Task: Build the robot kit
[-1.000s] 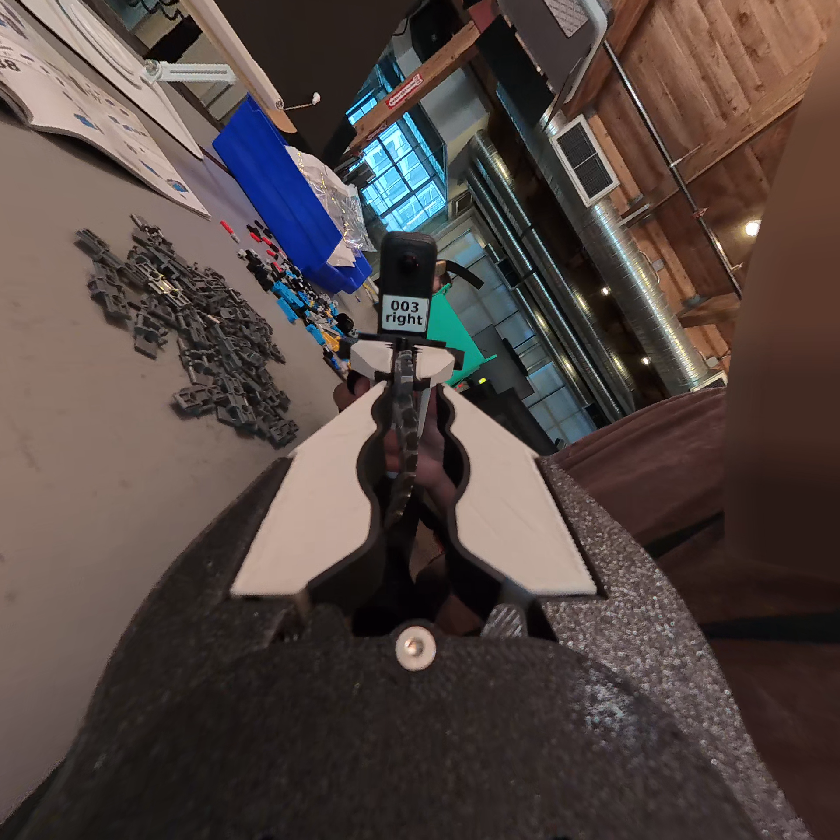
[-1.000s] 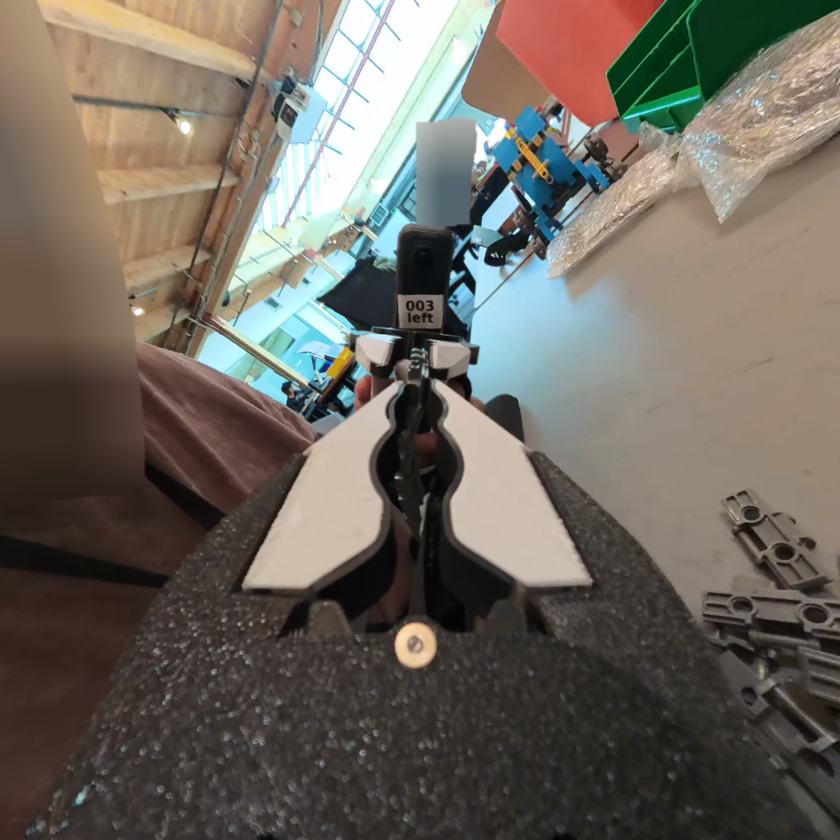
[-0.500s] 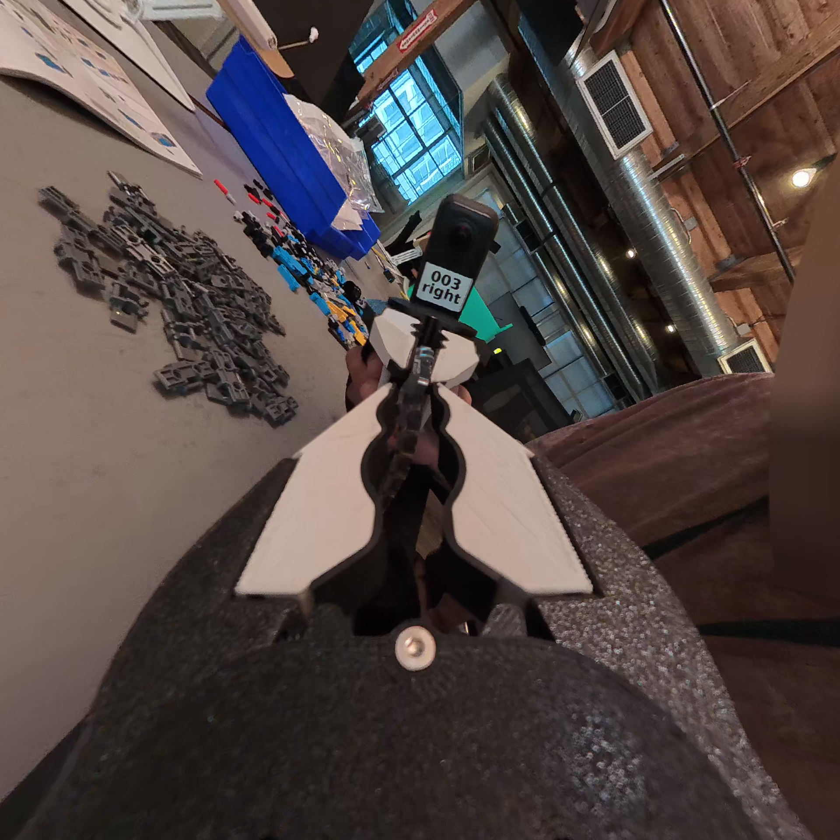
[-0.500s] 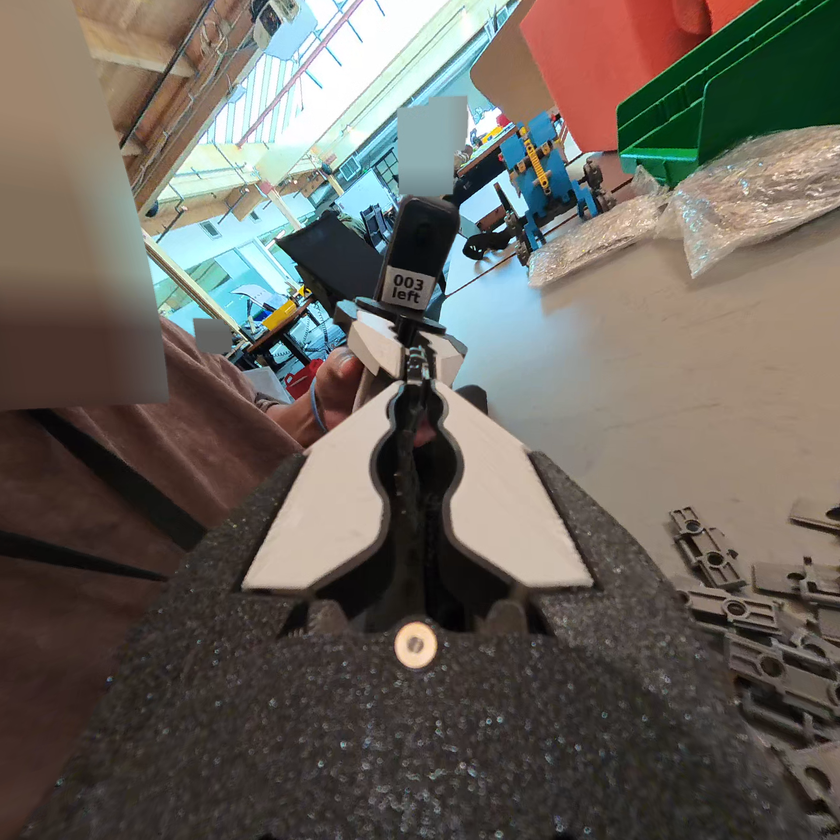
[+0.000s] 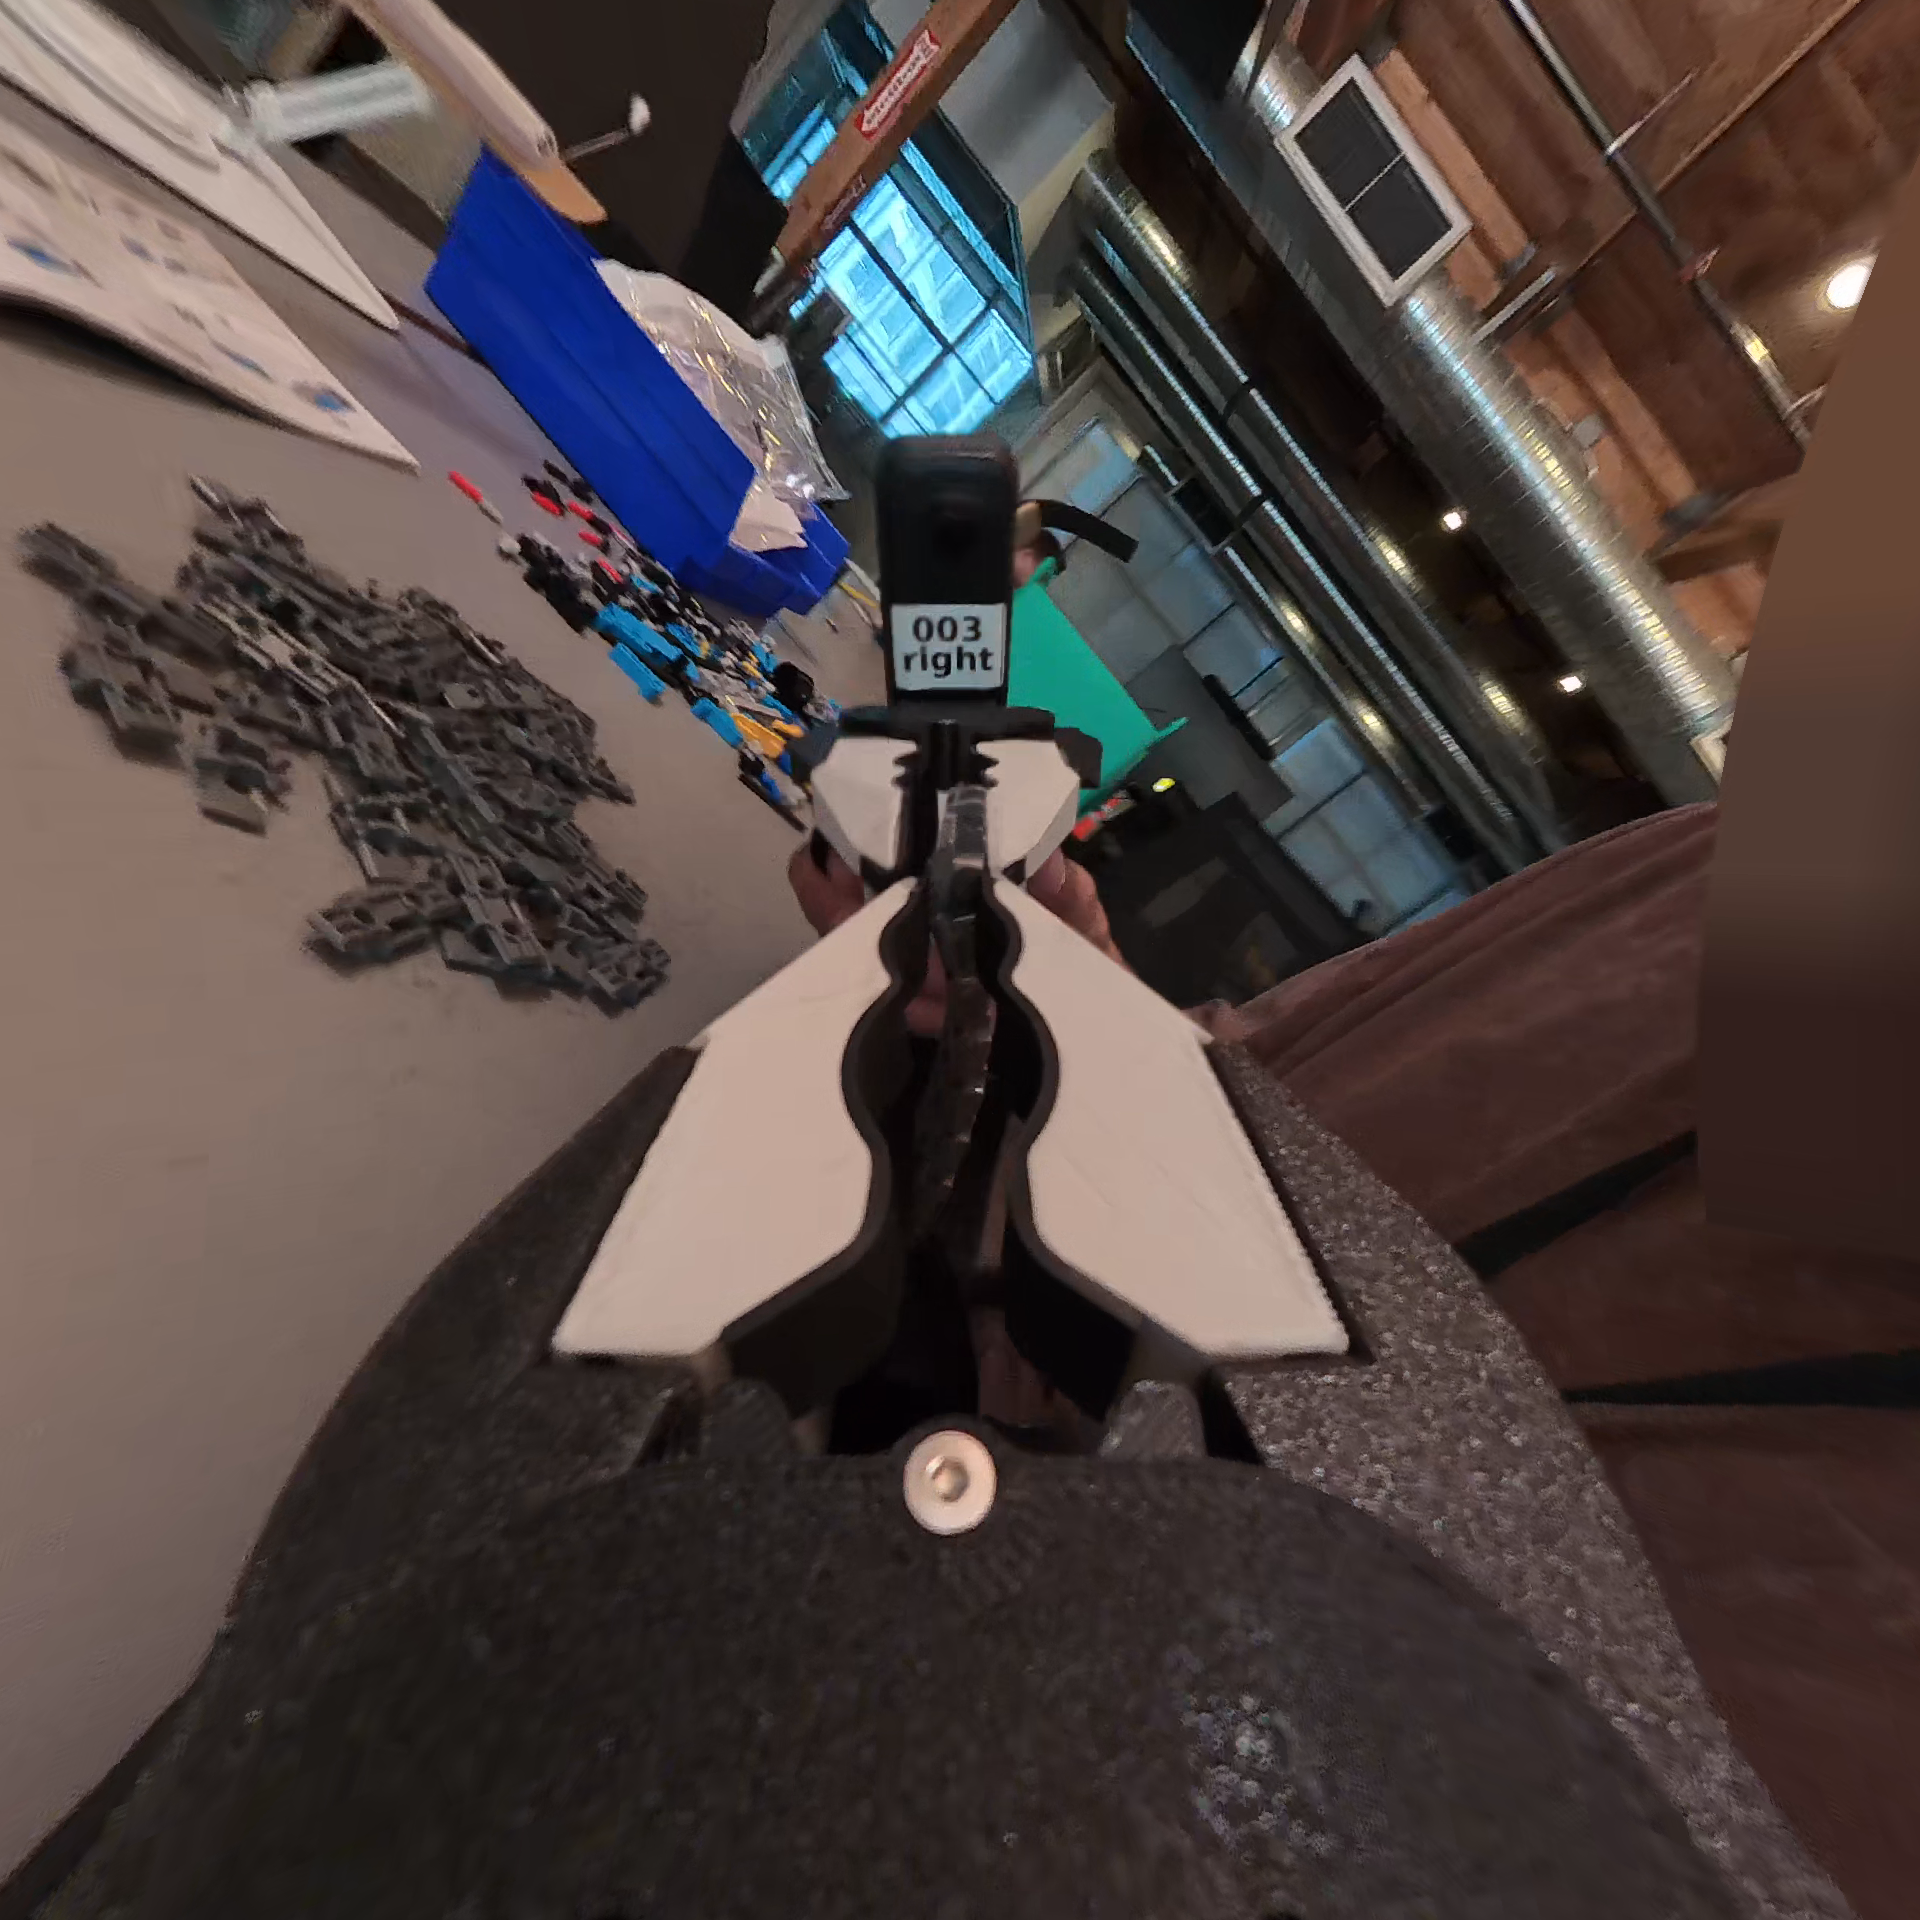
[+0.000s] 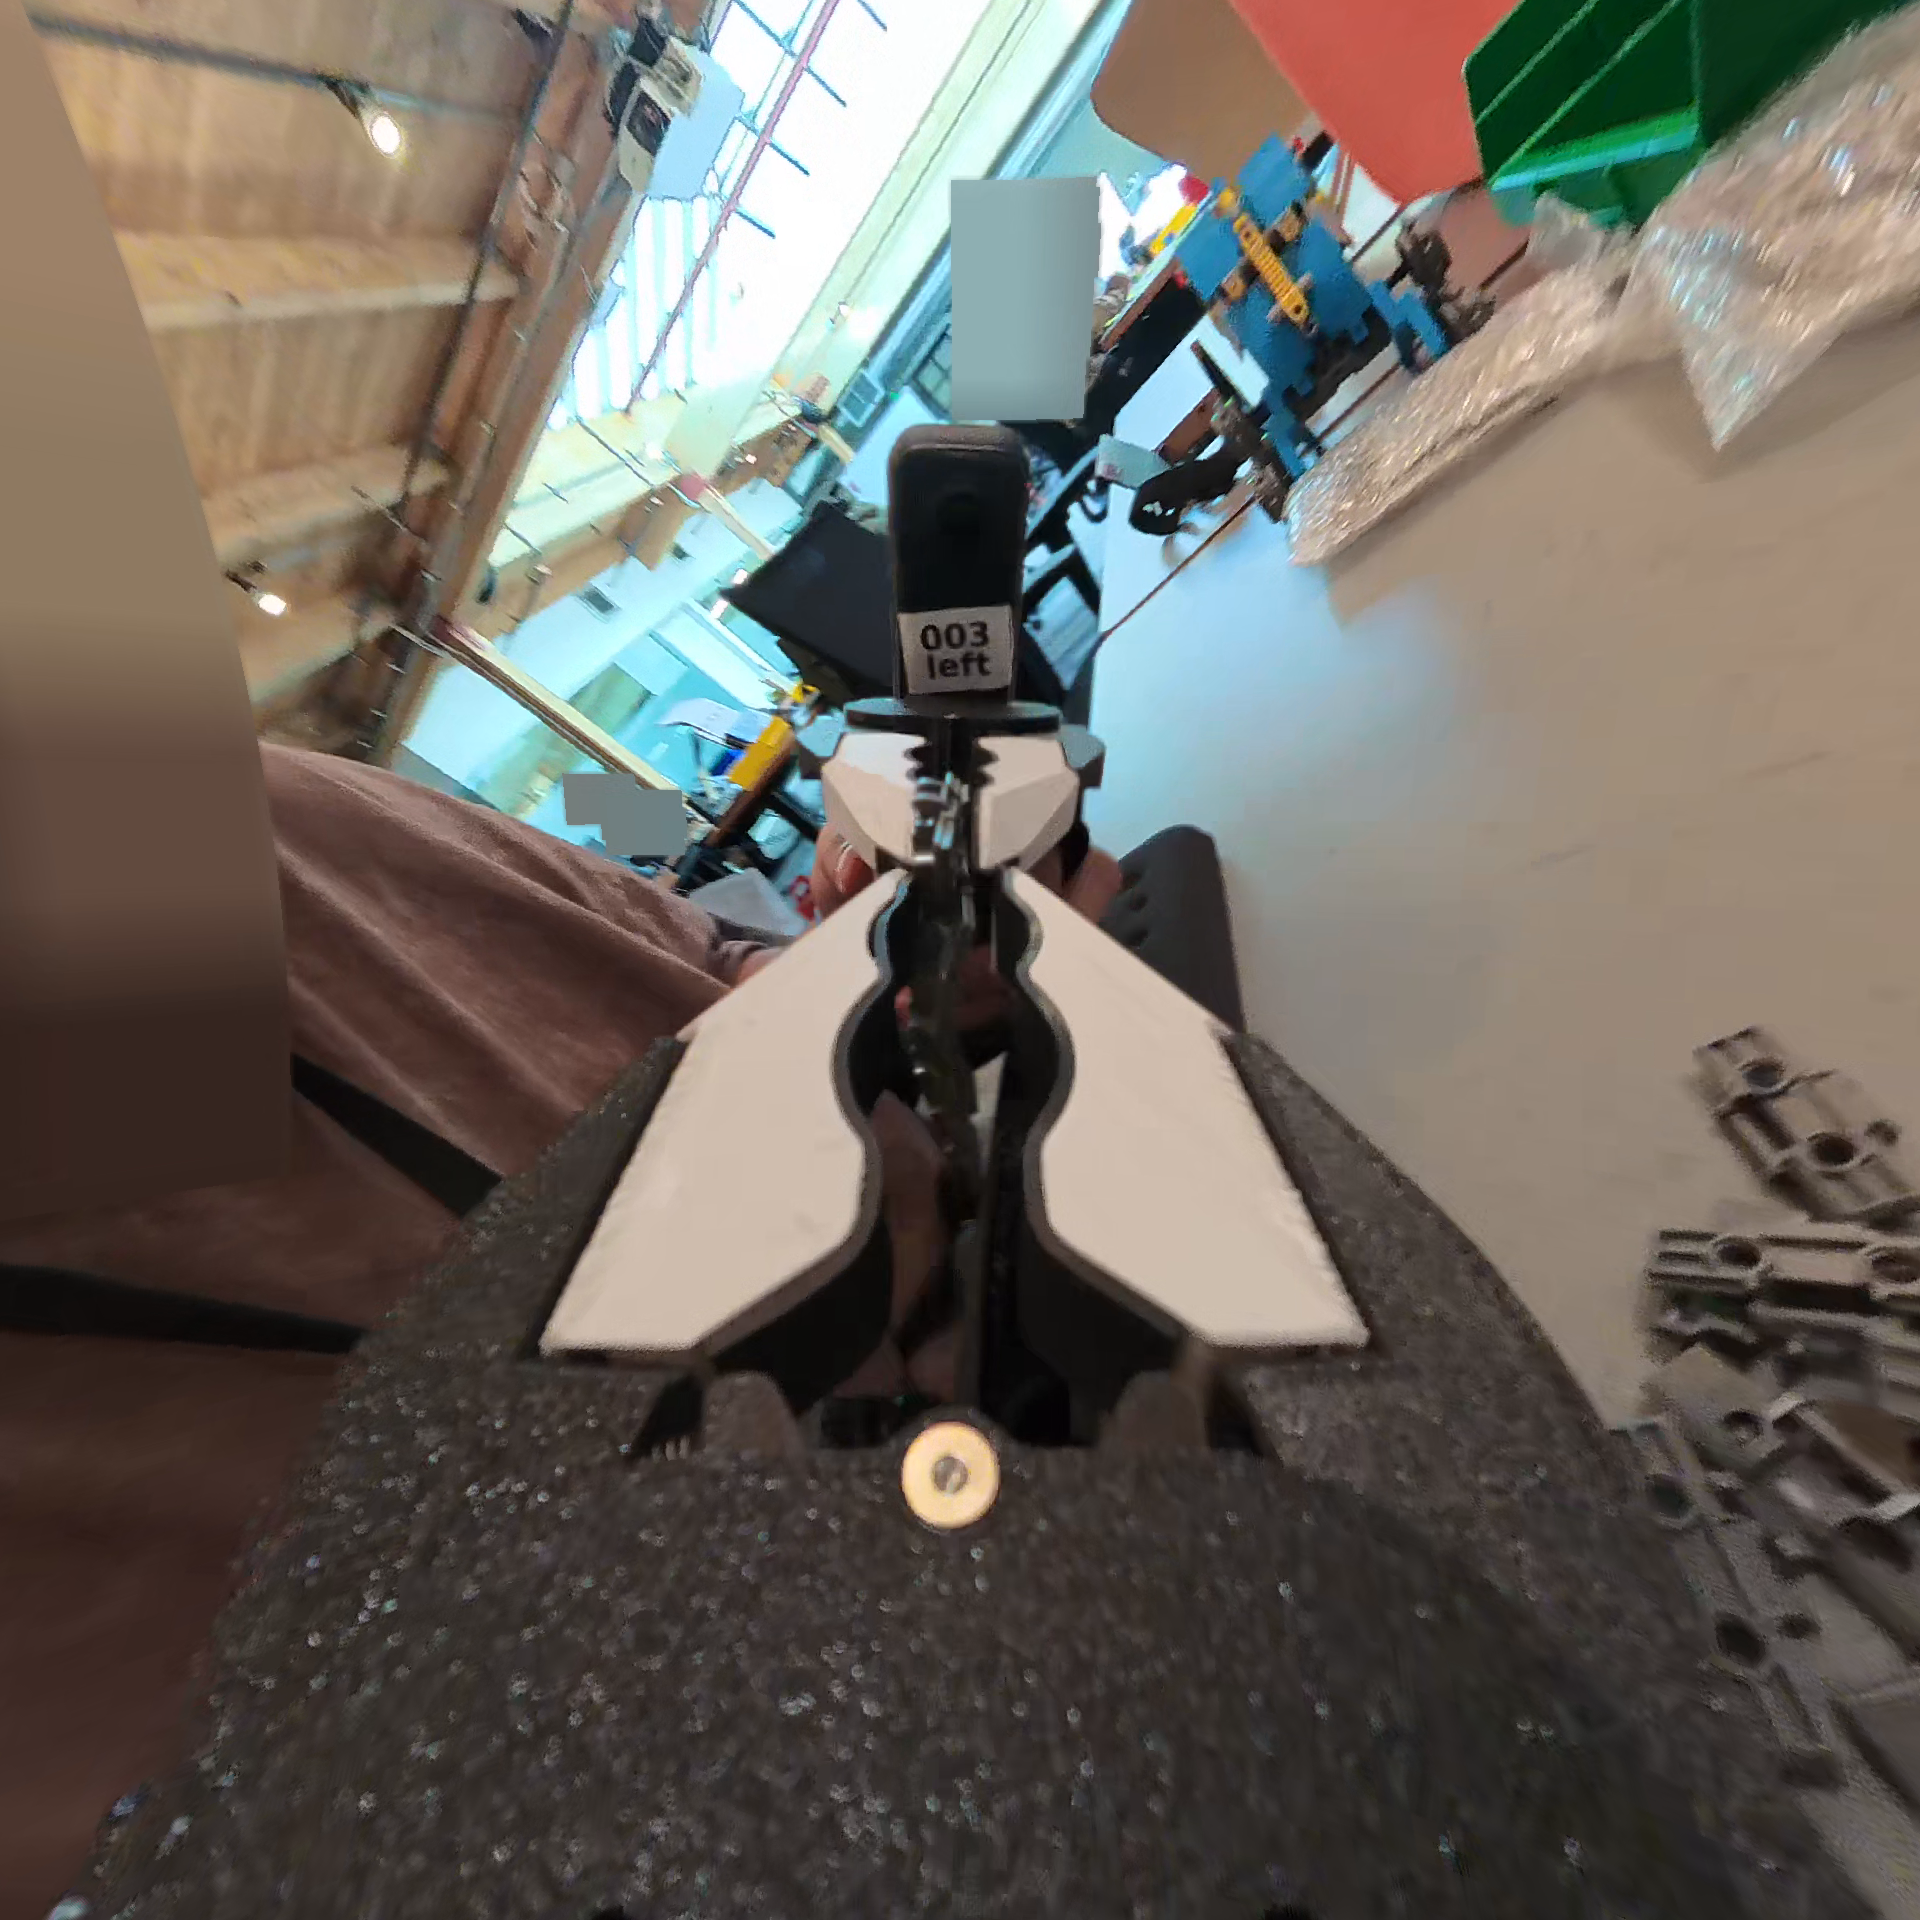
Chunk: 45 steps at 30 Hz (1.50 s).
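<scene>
My left gripper (image 5: 951, 899) and my right gripper (image 6: 940, 883) point at each other, tip to tip, above the grey table (image 5: 208, 1091). Both are shut on one dark strip of joined track links (image 5: 966, 1029), each at one end. The strip runs edge-on between my fingers in both views (image 6: 940, 987). In the left wrist view the right gripper (image 5: 940, 831) shows just beyond my tips, with a hand behind it. In the right wrist view the left gripper (image 6: 945, 821) shows the same way.
A pile of loose grey track links (image 5: 353, 748) lies on the table, close by in the right wrist view (image 6: 1818, 1299). Small coloured bricks (image 5: 675, 644), a blue bin (image 5: 603, 384) and a booklet (image 5: 156, 270) lie farther back. Green bins (image 6: 1662, 94), plastic bags (image 6: 1766, 260) and a blue model (image 6: 1299, 260) stand beyond. My two grippers' fingertips are within a few centimetres of each other.
Half a second ago the two grippers were tilted against each other, bending the strip. Now they stand in line again, as one second ago. Both stay shut on the strip.
</scene>
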Each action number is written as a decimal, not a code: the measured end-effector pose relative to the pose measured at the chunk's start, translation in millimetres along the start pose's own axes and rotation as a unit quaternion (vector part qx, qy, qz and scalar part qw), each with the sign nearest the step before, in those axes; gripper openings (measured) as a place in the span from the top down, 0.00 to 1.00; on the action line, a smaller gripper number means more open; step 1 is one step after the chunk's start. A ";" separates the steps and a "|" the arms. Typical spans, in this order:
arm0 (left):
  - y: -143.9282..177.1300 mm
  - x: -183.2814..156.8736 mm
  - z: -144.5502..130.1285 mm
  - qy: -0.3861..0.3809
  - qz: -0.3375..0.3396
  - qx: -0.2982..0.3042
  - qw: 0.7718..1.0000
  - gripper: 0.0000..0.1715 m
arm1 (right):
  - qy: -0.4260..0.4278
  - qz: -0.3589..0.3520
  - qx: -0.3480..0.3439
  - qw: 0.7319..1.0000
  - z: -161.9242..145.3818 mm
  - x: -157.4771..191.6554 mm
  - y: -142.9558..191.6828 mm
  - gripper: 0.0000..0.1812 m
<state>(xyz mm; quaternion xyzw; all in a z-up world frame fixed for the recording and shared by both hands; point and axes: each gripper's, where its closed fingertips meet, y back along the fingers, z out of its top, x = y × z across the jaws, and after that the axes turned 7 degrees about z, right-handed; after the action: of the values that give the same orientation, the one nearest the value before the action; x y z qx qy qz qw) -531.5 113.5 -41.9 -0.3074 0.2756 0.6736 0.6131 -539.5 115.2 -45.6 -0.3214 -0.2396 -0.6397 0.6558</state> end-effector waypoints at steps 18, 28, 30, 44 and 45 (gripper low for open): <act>-3.4 -12.4 0.2 -0.111 0.009 -0.030 0.993 0.96 | -0.020 0.074 -0.044 0.996 2.8 14.4 3.5 0.96; -3.8 -4.1 1.8 -0.033 -0.001 -0.024 0.999 0.97 | -0.027 0.050 -0.050 0.997 2.7 6.7 3.5 0.96; -5.2 0.5 3.0 -0.013 0.004 -0.022 1.000 0.96 | -0.035 0.039 -0.054 0.997 4.0 1.2 4.7 0.96; -1.7 8.7 8.3 0.023 -0.005 -0.027 0.999 0.99 | -0.078 0.096 -0.104 0.987 17.7 -3.2 18.9 0.91; 0.6 11.5 11.0 0.041 -0.008 -0.032 0.999 1.00 | -0.087 0.102 -0.113 0.985 20.9 -5.1 23.8 0.89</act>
<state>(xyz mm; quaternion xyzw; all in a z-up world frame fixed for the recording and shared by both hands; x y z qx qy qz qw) -533.6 129.2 -43.2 -0.3560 0.2763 0.6639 0.5968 -514.2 133.4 -37.9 -0.4704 -0.1884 -0.5621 0.6537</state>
